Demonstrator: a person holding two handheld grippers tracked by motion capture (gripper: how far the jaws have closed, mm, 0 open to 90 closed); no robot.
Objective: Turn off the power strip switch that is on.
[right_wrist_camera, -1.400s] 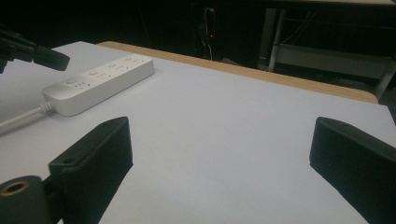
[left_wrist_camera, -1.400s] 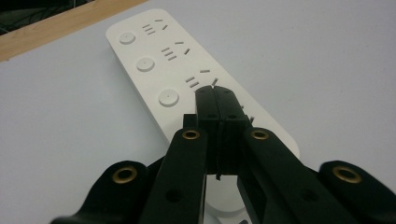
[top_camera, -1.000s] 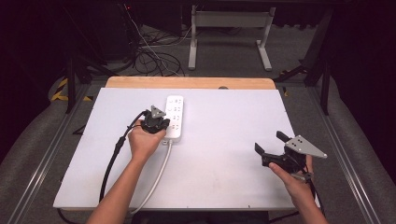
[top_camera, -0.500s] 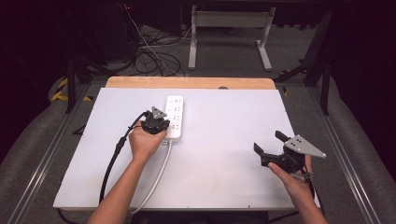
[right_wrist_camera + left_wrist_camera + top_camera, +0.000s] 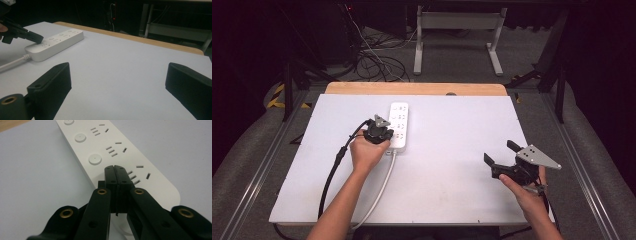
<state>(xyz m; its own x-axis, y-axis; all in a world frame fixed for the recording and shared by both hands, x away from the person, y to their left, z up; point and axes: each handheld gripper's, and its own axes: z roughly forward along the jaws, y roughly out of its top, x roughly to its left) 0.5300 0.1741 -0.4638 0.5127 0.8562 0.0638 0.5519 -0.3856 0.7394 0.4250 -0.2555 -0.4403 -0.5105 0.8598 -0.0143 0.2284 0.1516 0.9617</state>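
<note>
The left gripper (image 5: 115,168), fingers pressed together holding nothing, tips a power strip (image 5: 120,152) button as if switching it, while the right gripper (image 5: 502,155) waits wide open, empty.

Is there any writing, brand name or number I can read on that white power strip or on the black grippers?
None can be read.
Power strip: plain white, with socket slots and round buttons, no print showing.
Left gripper: black jaws closed together, brass rivets, no lettering.
Right gripper: open black jaws, no lettering.
Grey plate: no marking legible.
</note>
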